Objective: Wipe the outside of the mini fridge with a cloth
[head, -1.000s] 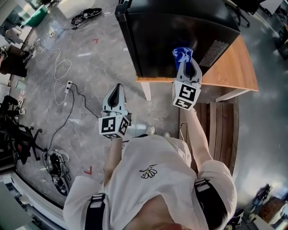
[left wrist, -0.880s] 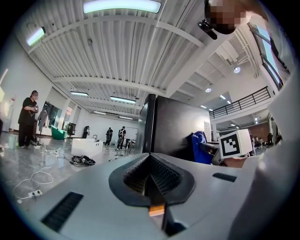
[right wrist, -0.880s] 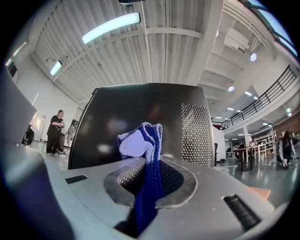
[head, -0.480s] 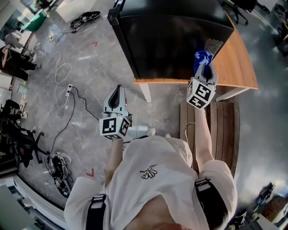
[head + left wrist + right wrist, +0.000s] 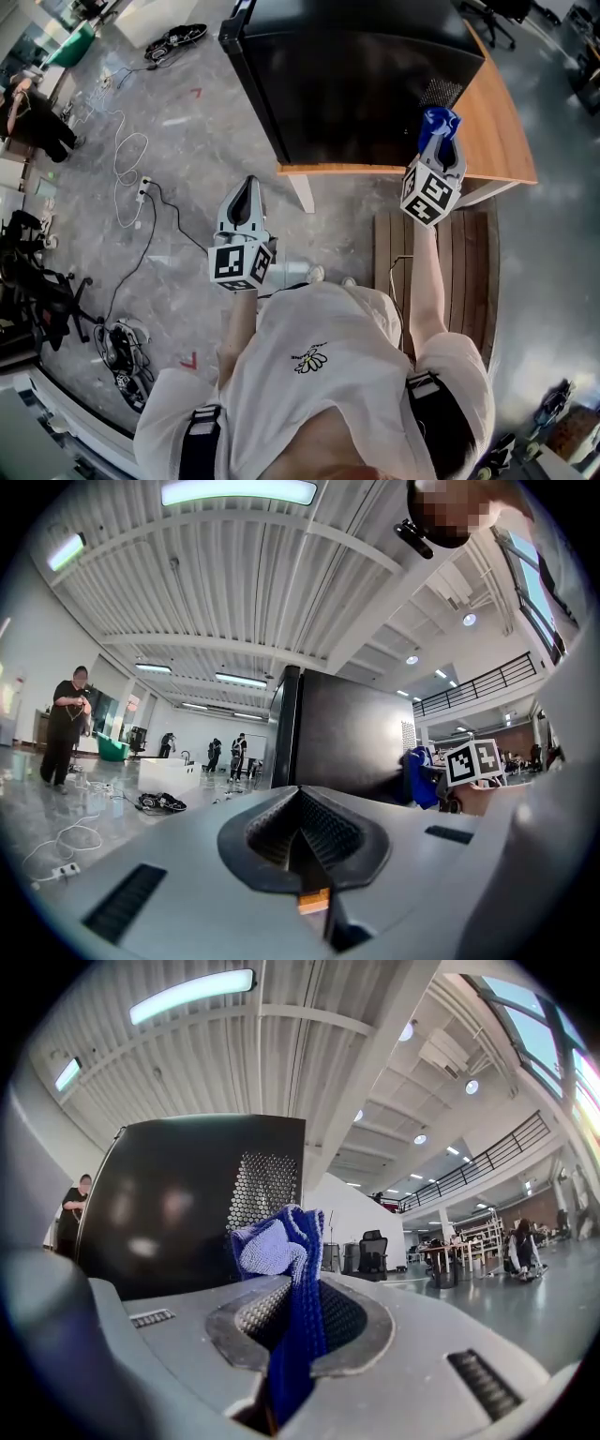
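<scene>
A black mini fridge [image 5: 366, 75] stands on a wooden table [image 5: 502, 141]; its glossy side and perforated vent panel [image 5: 262, 1190] fill the right gripper view. My right gripper [image 5: 438, 141] is shut on a blue cloth [image 5: 281, 1269], whose bunched end [image 5: 438, 120] sits by the fridge's lower right corner near the vent. Whether cloth and fridge touch is unclear. My left gripper [image 5: 244, 195] hangs over the floor left of the table, jaws together with nothing between them. In the left gripper view the fridge [image 5: 342, 738] and the cloth [image 5: 418, 775] show ahead.
Cables and a power strip [image 5: 141, 178] trail over the grey floor at the left. A wooden slatted bench [image 5: 464, 272] lies under my right arm. A person [image 5: 66, 724] stands far off at the left, others further back.
My right gripper has carried the cloth to the right along the fridge's side, from its middle to the vented right corner. The left gripper has barely moved.
</scene>
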